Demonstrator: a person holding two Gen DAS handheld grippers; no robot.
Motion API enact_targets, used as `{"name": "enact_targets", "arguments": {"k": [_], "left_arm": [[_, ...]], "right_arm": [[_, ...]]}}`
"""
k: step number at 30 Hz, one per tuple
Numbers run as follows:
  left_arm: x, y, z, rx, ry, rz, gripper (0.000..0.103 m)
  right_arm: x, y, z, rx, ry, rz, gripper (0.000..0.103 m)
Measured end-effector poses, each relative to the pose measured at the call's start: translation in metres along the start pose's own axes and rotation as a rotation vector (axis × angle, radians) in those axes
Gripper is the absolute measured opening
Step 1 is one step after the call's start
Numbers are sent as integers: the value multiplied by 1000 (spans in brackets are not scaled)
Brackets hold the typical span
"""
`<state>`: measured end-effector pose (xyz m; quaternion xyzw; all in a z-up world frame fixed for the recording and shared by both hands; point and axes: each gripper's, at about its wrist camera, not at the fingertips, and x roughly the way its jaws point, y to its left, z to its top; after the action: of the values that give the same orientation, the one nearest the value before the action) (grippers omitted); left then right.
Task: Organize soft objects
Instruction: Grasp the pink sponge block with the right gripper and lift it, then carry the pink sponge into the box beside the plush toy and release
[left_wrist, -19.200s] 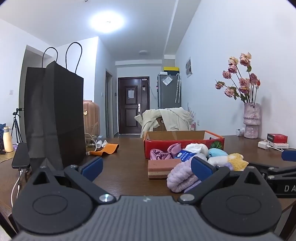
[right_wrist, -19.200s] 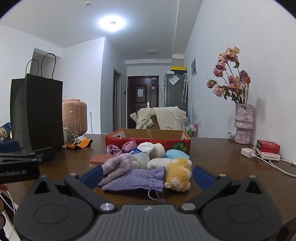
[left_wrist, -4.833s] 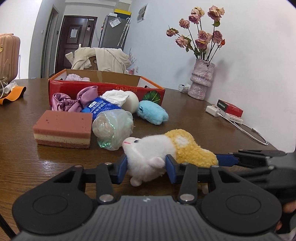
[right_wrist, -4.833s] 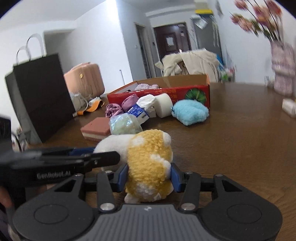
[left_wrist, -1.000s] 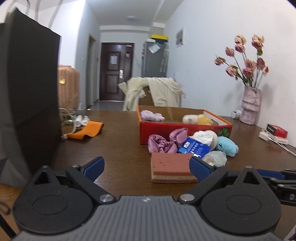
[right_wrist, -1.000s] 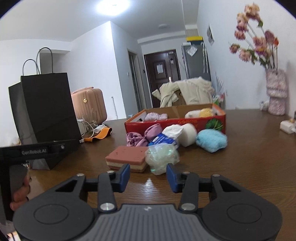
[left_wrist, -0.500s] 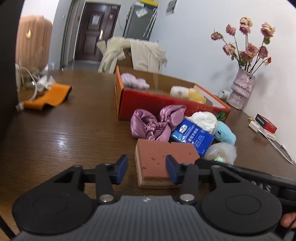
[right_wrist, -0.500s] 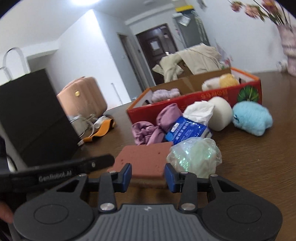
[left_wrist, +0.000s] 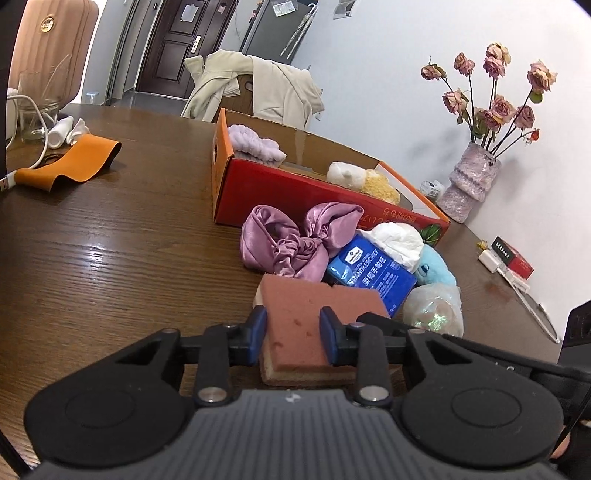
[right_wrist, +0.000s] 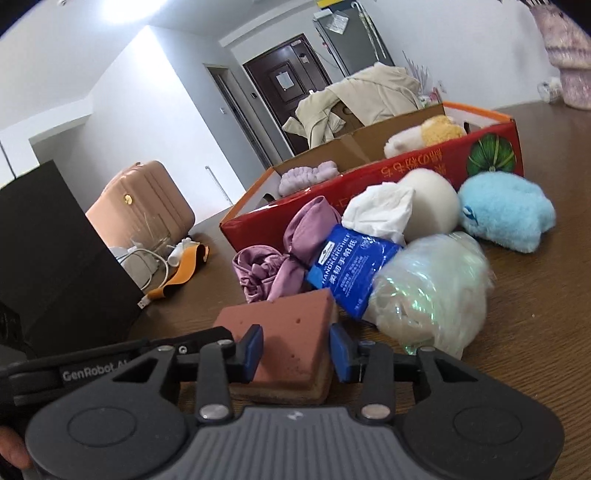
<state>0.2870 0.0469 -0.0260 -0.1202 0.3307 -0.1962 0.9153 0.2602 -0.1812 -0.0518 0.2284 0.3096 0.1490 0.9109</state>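
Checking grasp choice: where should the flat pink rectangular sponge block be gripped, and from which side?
Probably across the near end of the pink sponge block, from the near side: it lies flat, and the purple satin bow and blue tissue pack crowd its far end.

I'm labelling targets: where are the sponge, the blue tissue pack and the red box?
sponge (left_wrist: 310, 306), left wrist view, pink top face
blue tissue pack (right_wrist: 347, 269), right wrist view, printed front
red box (left_wrist: 303, 195), left wrist view, front wall
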Motion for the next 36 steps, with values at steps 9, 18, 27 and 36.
{"name": "enact_targets", "arguments": {"k": [9,18,27,36], "left_arm": [[-43,-28,-4,12,-88,19,31],[-80,-79,-13,57,-171,-18,31],[-59,-120,10,92,-198,-52,31],[58,-145,120,28,-100,-89,31]], "right_arm": [[-32,12,2,-60,-63,49,32],[-99,14,7,-94,-170,68,32],[-127,-15,32,-65,-220,59,32],[-78,-63,156,-59,-192,-12,32]]}}
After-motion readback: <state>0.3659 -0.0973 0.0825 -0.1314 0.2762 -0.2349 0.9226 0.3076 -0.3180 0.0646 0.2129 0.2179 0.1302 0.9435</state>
